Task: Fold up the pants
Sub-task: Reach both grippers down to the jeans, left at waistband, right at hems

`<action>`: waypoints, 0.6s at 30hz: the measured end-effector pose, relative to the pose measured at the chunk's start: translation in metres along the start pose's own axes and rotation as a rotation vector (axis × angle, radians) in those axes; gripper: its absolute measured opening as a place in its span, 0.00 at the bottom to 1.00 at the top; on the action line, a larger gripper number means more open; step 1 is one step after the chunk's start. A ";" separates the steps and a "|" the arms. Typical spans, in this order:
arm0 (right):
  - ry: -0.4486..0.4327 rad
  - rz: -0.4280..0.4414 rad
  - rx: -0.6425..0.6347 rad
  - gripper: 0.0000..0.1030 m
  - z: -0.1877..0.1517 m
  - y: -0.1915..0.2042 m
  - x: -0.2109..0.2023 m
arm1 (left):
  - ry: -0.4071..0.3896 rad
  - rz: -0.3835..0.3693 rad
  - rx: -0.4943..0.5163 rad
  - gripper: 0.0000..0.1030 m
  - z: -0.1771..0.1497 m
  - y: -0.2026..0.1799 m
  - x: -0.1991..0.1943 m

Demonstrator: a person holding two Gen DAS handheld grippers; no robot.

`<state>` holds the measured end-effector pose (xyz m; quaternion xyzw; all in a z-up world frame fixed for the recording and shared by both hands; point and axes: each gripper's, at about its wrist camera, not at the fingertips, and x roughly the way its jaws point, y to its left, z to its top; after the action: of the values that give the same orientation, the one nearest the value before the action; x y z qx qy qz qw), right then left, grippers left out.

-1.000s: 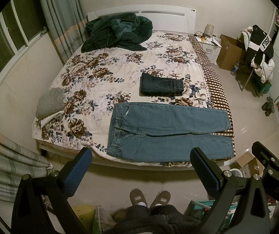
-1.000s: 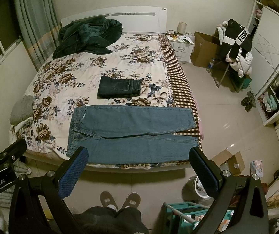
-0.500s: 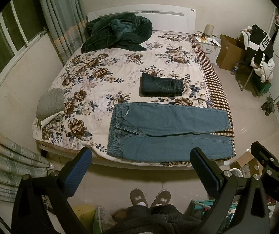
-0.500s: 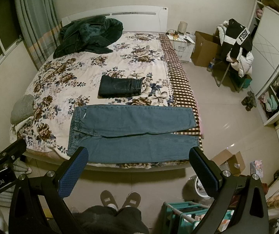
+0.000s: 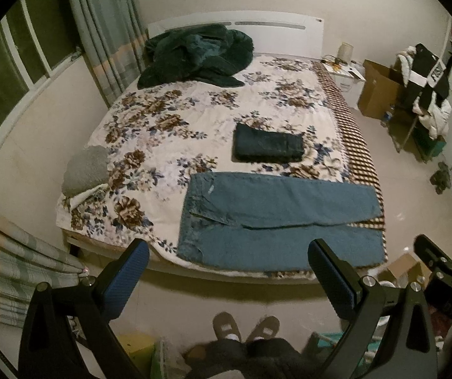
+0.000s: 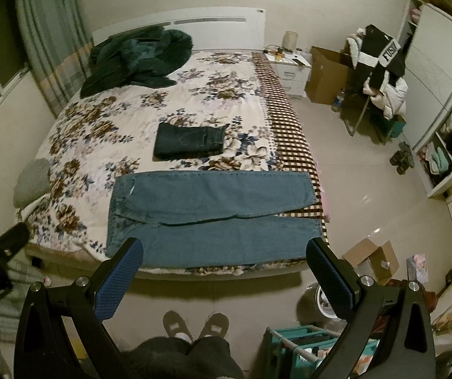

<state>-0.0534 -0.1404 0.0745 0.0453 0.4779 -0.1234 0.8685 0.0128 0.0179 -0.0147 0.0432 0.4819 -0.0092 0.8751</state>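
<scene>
Denim first: light blue jeans [image 5: 276, 221] lie flat across the foot end of the bed [image 5: 169, 120], waistband to the left, both legs running right, cuffs at the checkered right edge. Legs spread side by side, a narrow gap opening between them toward the cuffs. Near leg lies along the bed's front edge.

Handling, as judged: soft but fairly weighty cloth, some body to it, not slippery; should drag rather than slide on the floral cover. Likely holds: left hand-held gripper [image 5: 226, 271] at the waistband's near corner, right hand-held gripper [image 6: 226, 271] at the near cuff, then carry the near leg over onto the far one. A pinch through a hem or the waistband should grip better than one on a single layer.

Both hand-held grippers hover above the floor short of the bed, jaws wide apart, holding nothing.

Surroundings, left to right: striped curtain [image 5: 14, 262] at far left; grey cushion [image 5: 87, 169] on the bed's left edge; dark green blanket [image 5: 194, 55] heaped by the headboard; dark folded pants [image 5: 268, 147] just beyond the jeans, apart from them. Off the bed to the right: nightstand [image 6: 292, 71], cardboard box [image 6: 328, 74], chair piled with clothes [image 6: 380, 72].

Nothing lies on the jeans. The folded pair sits near enough to be nudged if the fold is thrown too far.
</scene>
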 end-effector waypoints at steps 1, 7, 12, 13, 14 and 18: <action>0.000 -0.006 0.012 1.00 0.001 -0.003 0.009 | -0.013 0.017 -0.001 1.00 0.004 0.000 0.007; 0.049 -0.002 0.043 1.00 0.027 -0.033 0.085 | -0.025 0.102 -0.016 1.00 0.023 -0.011 0.048; 0.109 0.019 0.050 1.00 0.043 -0.038 0.146 | 0.019 0.150 -0.024 1.00 0.039 -0.019 0.101; 0.125 0.018 0.056 1.00 0.046 -0.039 0.161 | 0.036 0.156 -0.023 1.00 0.042 -0.020 0.110; 0.142 0.017 0.066 1.00 0.052 -0.039 0.178 | 0.072 0.153 -0.031 1.00 0.048 -0.018 0.128; 0.210 0.022 0.112 1.00 0.084 -0.040 0.249 | 0.187 0.139 -0.105 1.00 0.070 -0.008 0.188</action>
<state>0.1329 -0.2383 -0.0886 0.1115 0.5579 -0.1350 0.8112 0.1717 0.0093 -0.1364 0.0314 0.5570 0.0807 0.8260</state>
